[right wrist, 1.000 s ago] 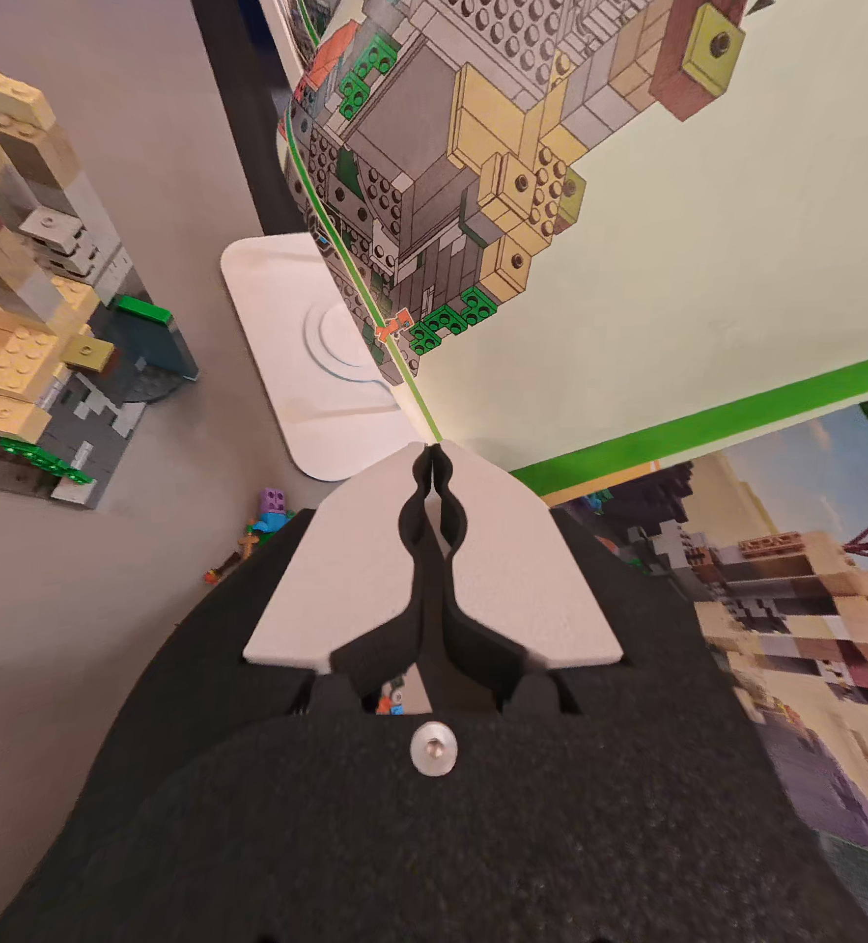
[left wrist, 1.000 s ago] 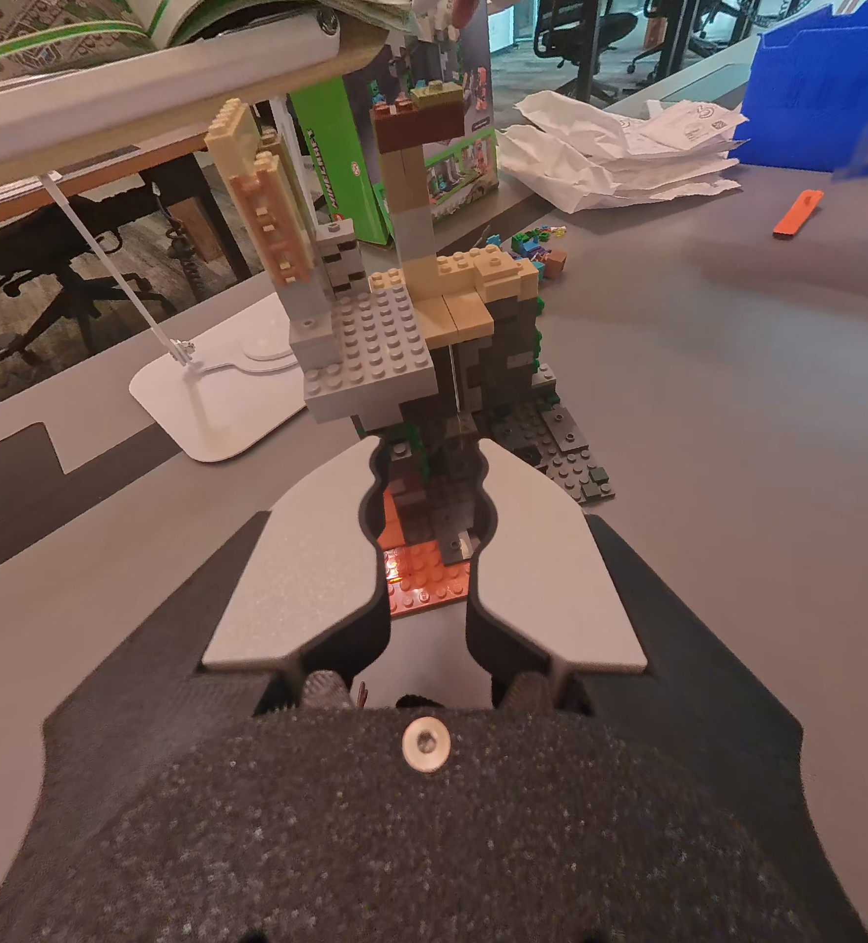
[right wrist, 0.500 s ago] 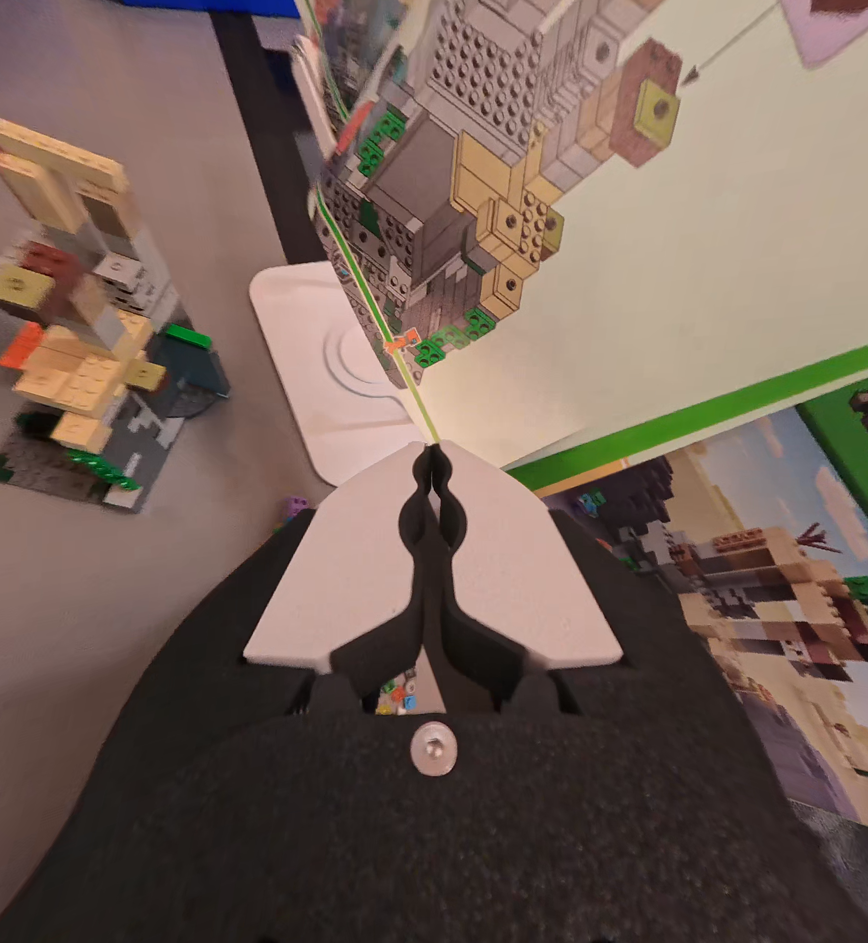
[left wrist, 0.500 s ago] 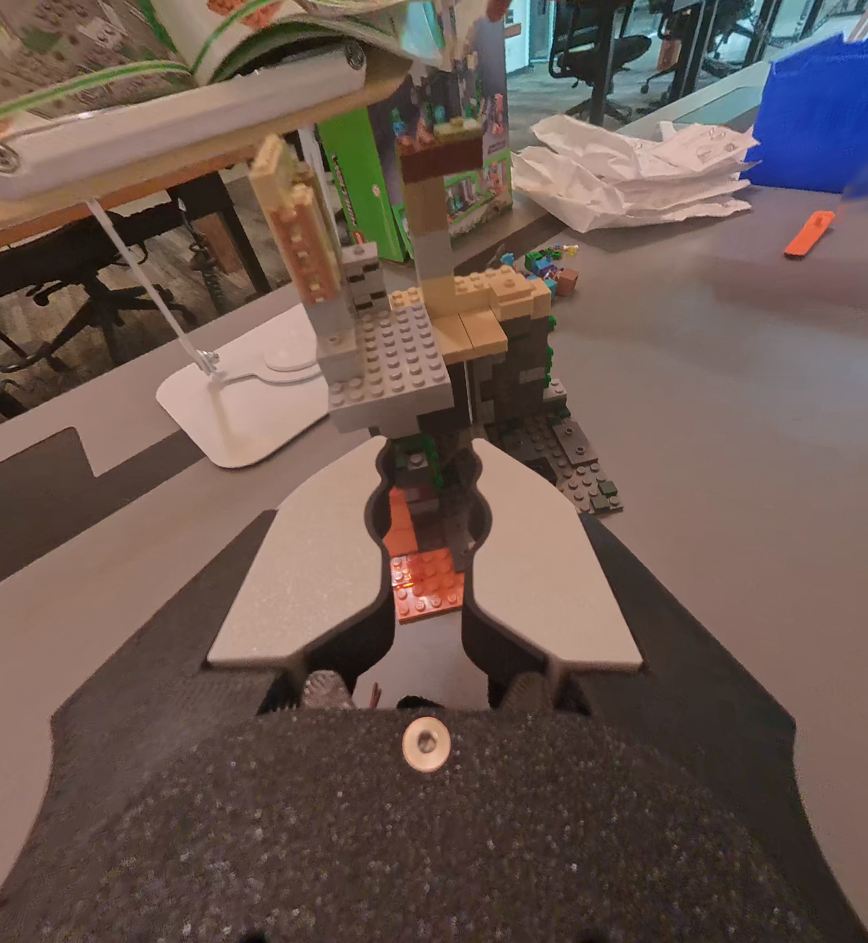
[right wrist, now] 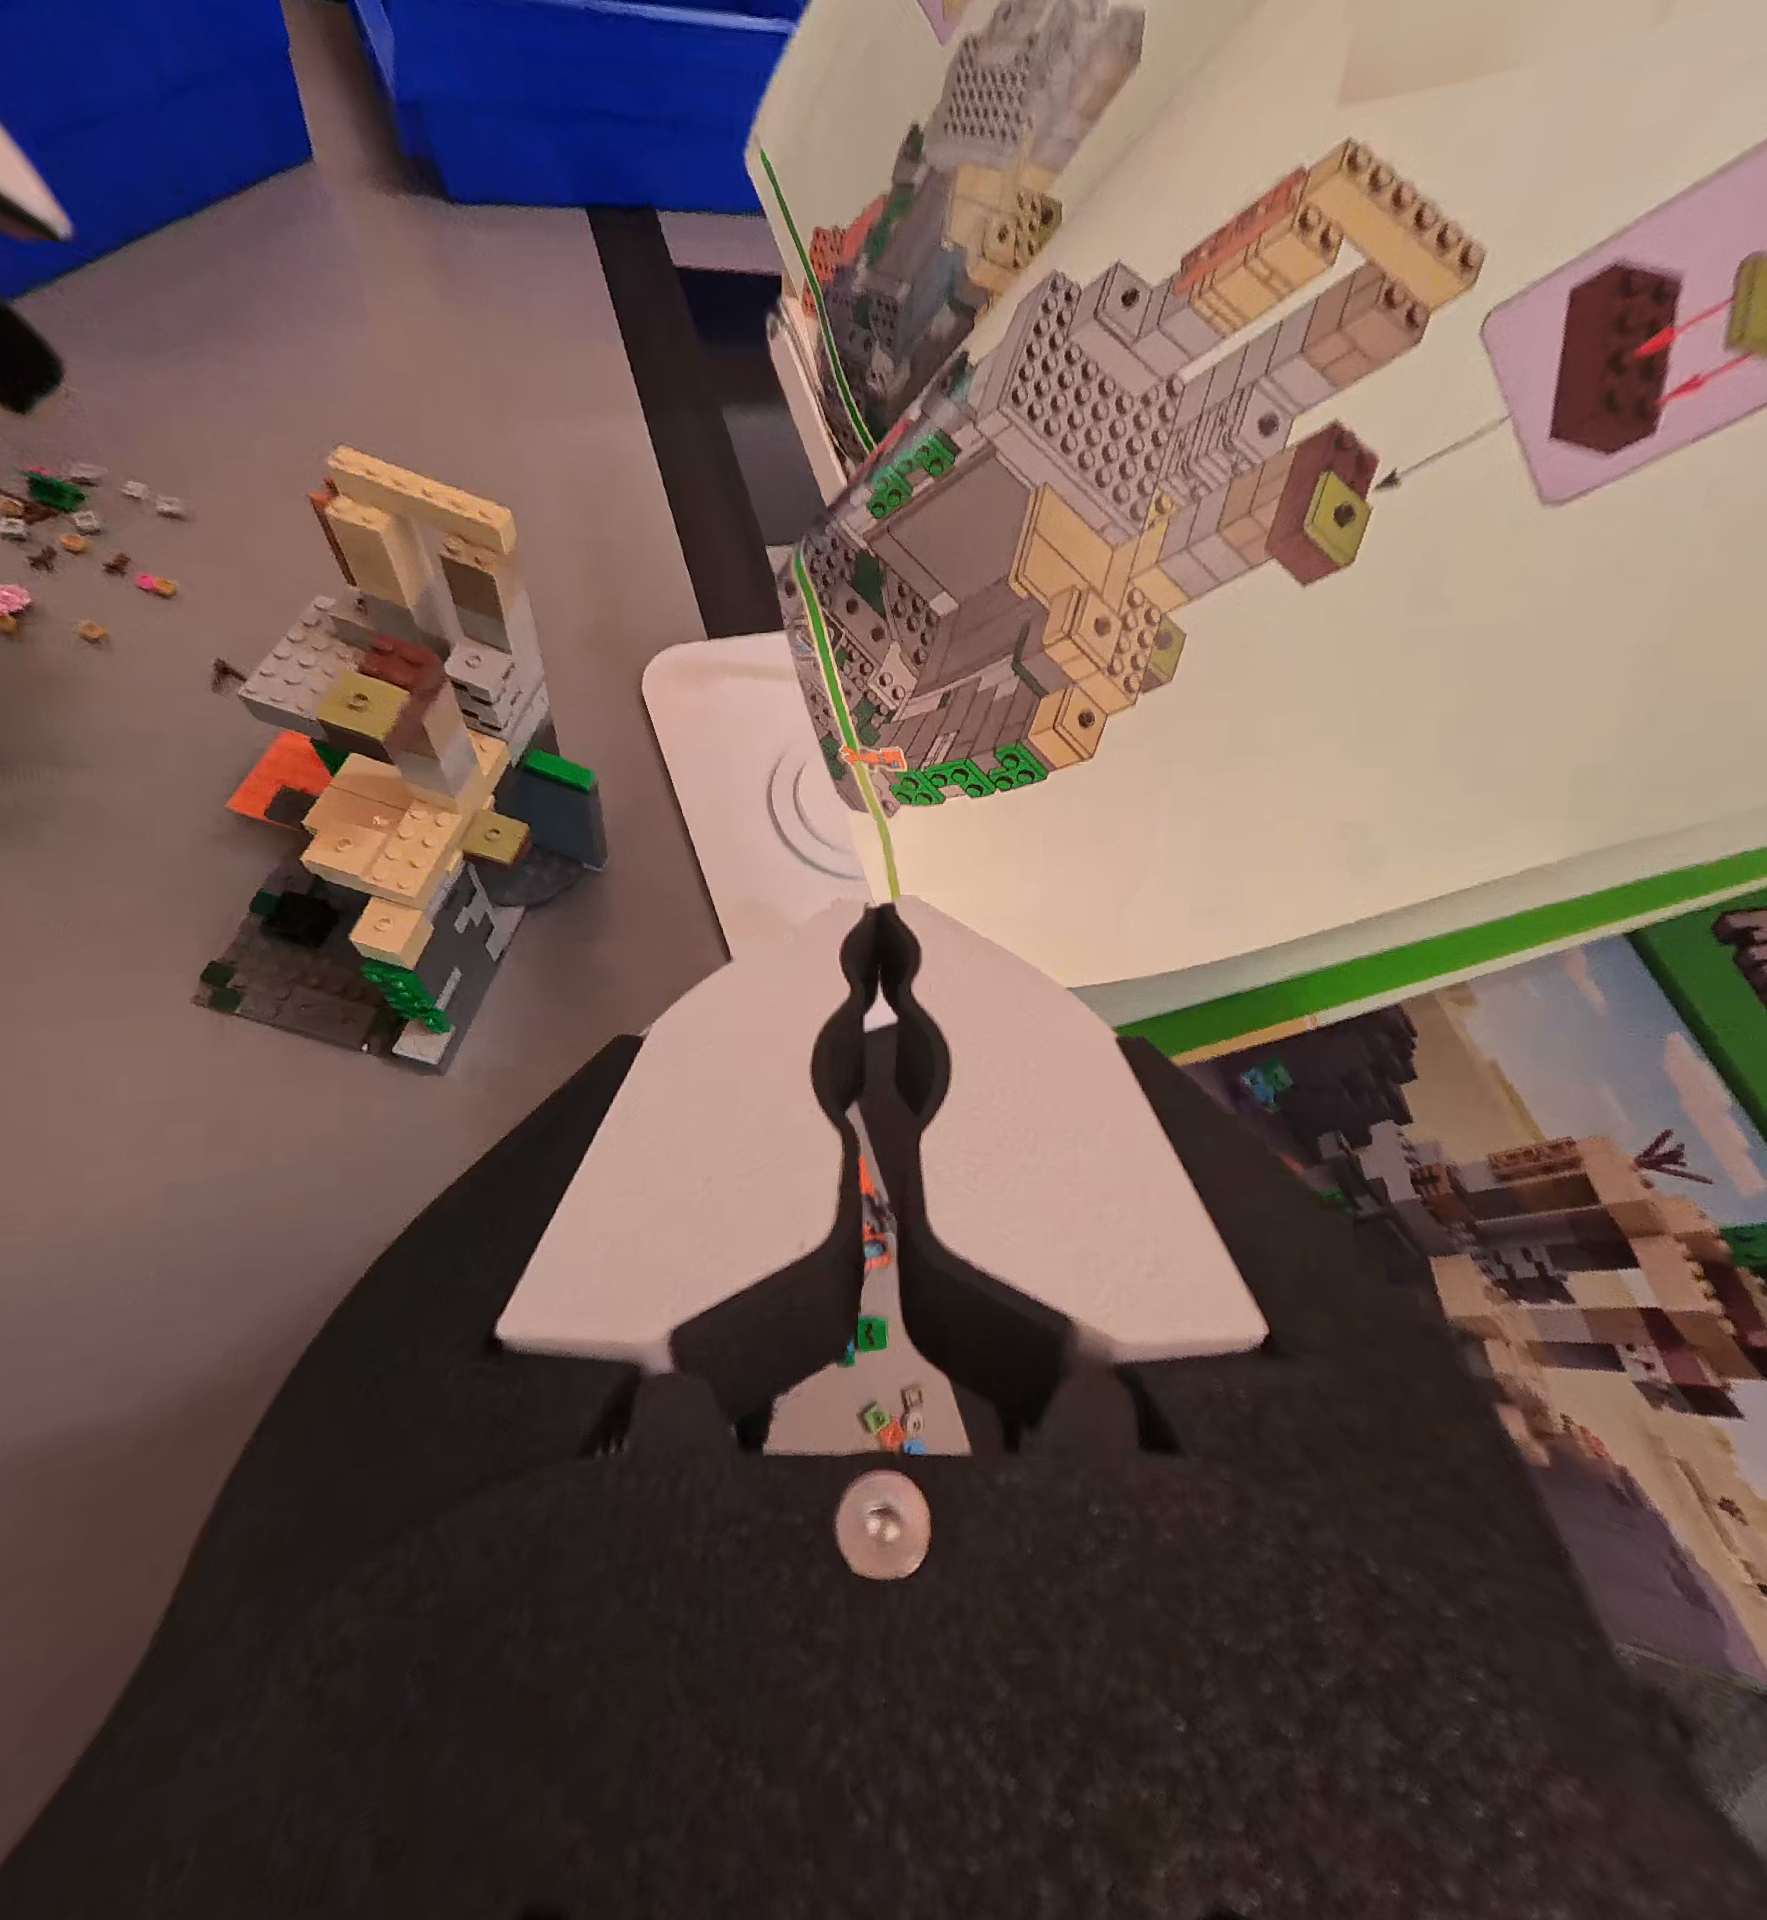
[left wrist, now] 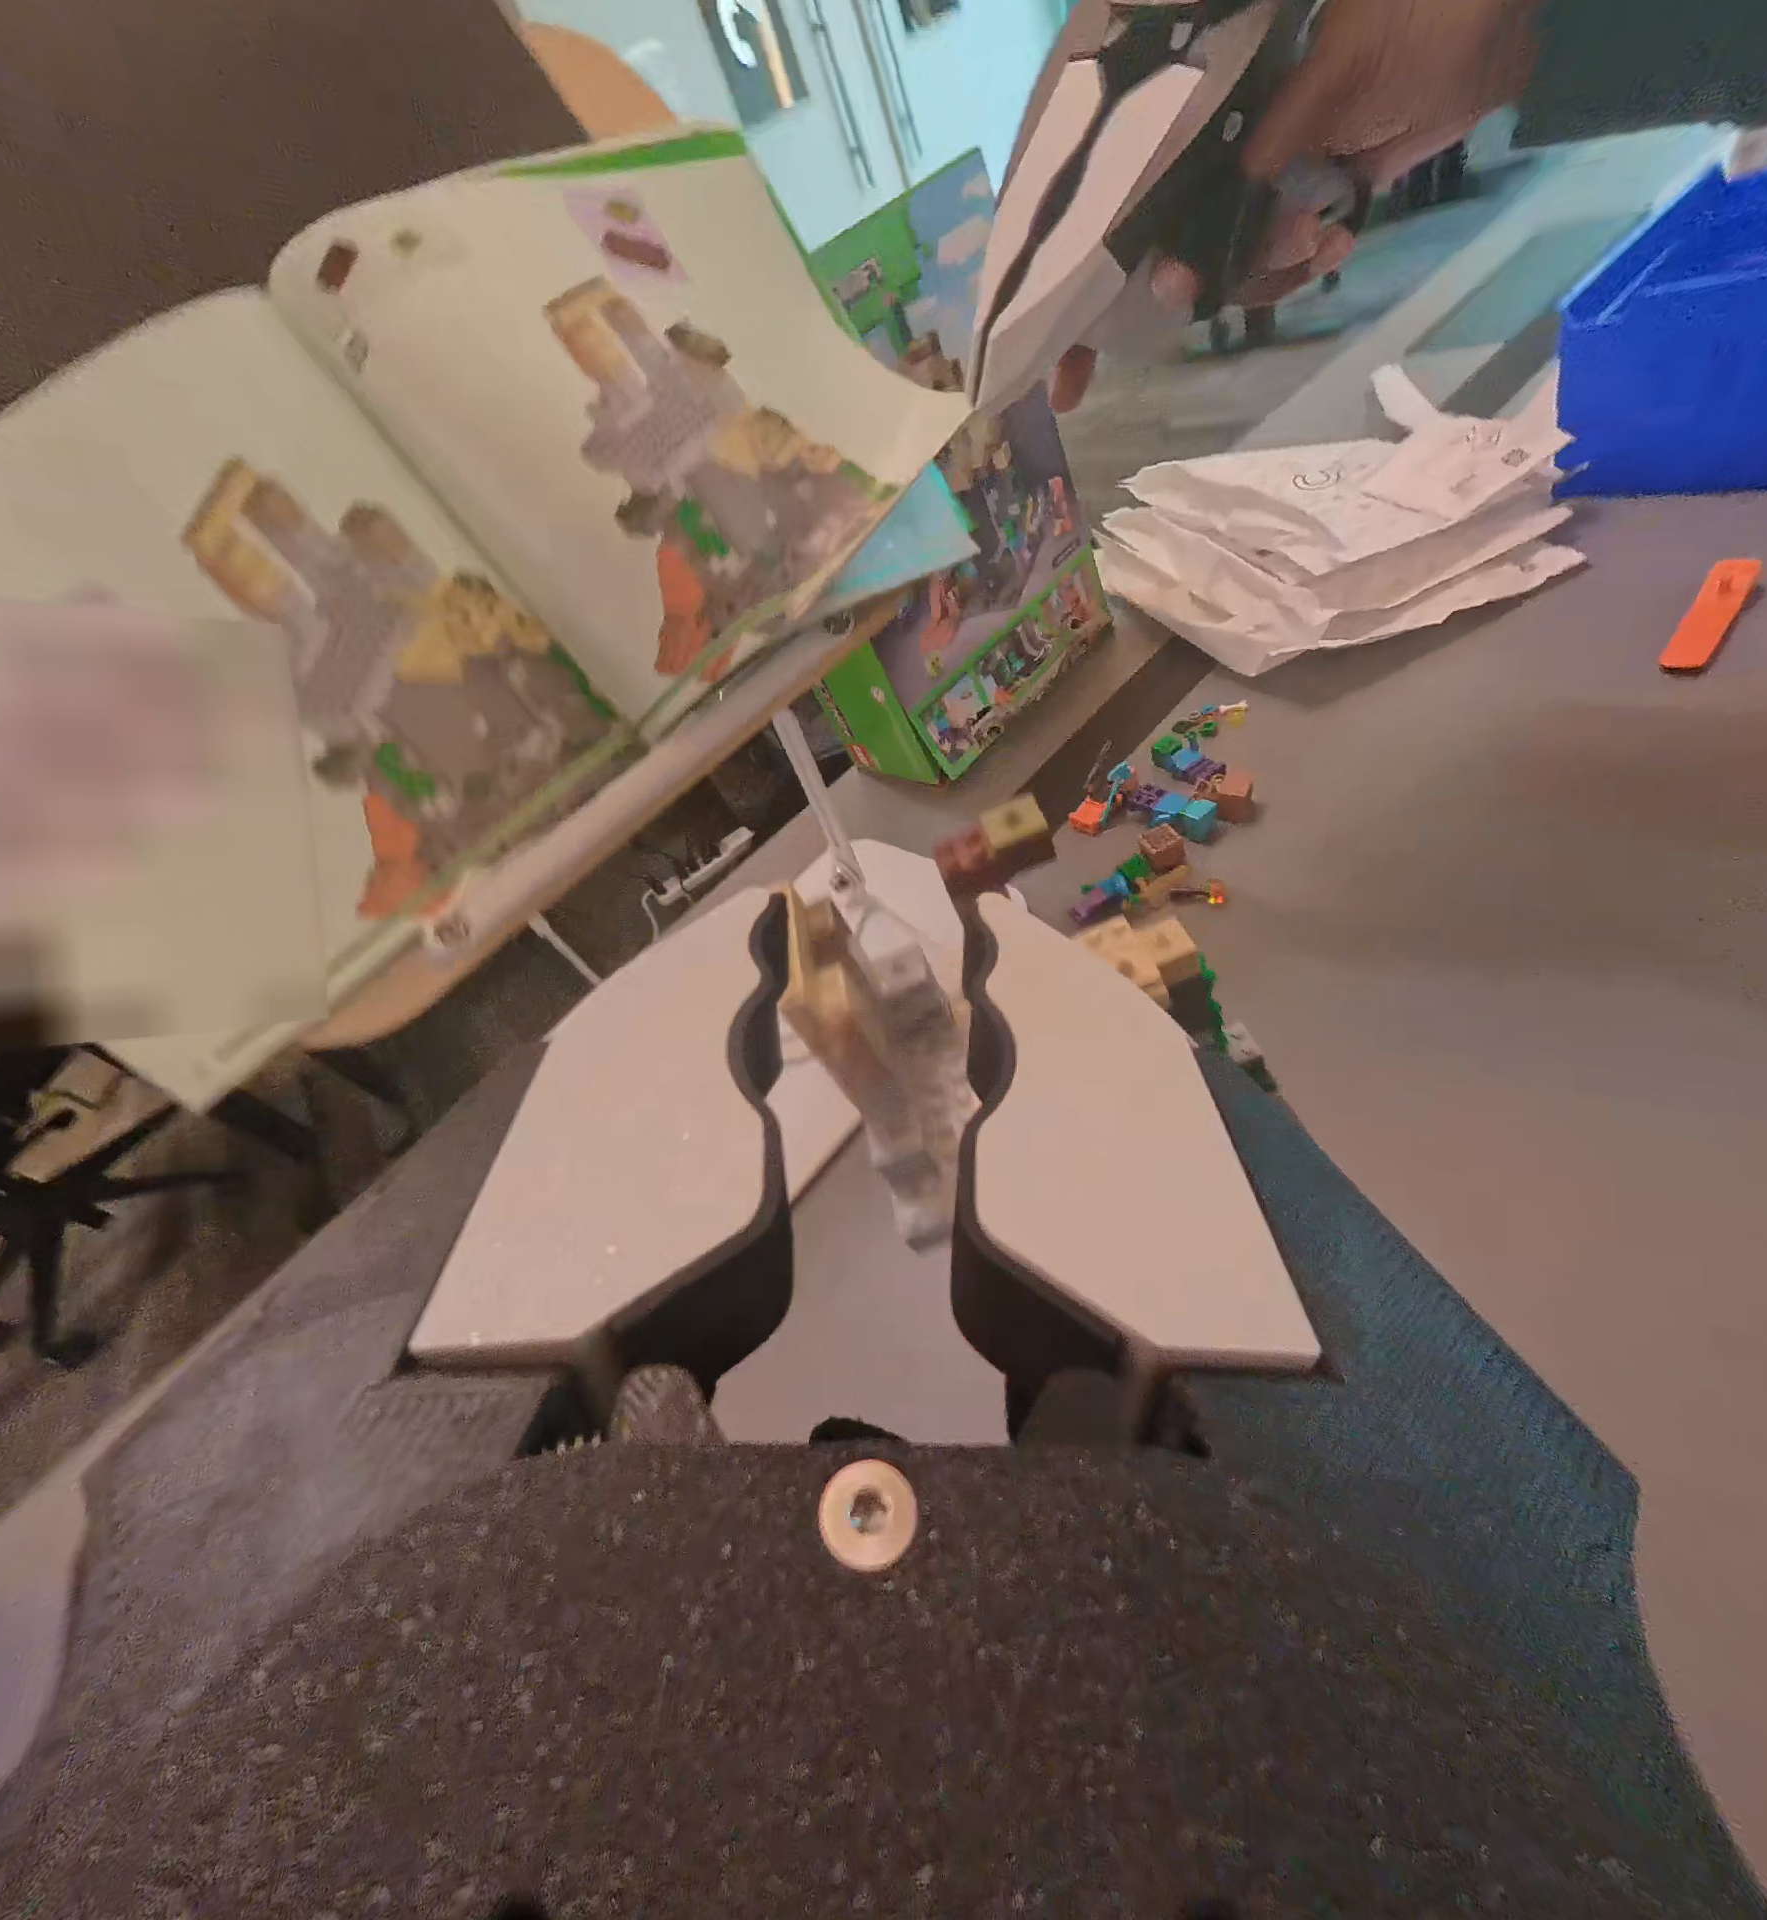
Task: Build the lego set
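**Finger State and Model Position**

Fingers of the left gripper are held apart in the left wrist view; the blurred top of the lego model is seen between them, contact undetermined. An instruction booklet is located at 10 o'clock.

Right wrist view: the right gripper is pinched on the booklet's page edge. The model is located at 10 o'clock on the grey table, well apart.

I count one brick model, one open instruction booklet, one set box, two blue bins, one orange tool.
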A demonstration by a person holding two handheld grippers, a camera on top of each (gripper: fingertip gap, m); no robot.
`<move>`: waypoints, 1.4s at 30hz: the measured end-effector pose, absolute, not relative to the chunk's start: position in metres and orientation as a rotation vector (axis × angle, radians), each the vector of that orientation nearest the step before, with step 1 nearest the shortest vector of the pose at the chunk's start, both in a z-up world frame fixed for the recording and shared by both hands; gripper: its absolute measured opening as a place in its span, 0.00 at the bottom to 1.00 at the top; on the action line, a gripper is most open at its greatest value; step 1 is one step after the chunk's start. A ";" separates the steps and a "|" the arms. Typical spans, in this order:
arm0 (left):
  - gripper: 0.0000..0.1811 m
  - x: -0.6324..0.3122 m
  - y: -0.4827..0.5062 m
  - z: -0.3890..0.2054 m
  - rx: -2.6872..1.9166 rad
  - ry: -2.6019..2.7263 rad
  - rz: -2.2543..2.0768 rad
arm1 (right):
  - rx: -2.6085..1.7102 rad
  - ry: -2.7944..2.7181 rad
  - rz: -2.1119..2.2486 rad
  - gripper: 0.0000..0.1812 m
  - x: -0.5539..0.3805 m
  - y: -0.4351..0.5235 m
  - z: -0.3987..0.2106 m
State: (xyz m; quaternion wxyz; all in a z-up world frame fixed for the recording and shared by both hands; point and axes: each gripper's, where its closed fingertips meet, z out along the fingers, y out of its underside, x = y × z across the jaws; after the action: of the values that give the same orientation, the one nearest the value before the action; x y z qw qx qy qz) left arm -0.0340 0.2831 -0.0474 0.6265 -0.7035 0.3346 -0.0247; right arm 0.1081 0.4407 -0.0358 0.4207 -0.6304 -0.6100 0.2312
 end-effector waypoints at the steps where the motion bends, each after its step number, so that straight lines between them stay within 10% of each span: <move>1: 0.19 -0.027 0.291 -0.038 -1.608 0.806 -0.029 | -1.554 -1.525 0.578 0.00 0.105 0.437 -0.032; 23: 0.04 0.073 0.432 -0.023 -1.486 1.144 0.148 | -1.306 -1.213 0.481 0.00 0.101 0.428 0.016; 31: 0.10 0.069 0.421 -0.032 -1.523 1.102 0.128 | -1.154 -1.357 -0.054 0.34 0.116 0.473 -0.048; 42: 0.15 0.035 0.384 -0.029 -1.592 0.874 0.013 | -0.992 -1.478 -0.298 0.19 0.095 0.477 -0.081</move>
State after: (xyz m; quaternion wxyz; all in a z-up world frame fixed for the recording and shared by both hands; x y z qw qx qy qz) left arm 0.0349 0.3836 -0.0293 0.6151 -0.6912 0.3793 0.0054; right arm 0.0952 0.4770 -0.0812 0.6196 -0.4315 -0.6427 -0.1298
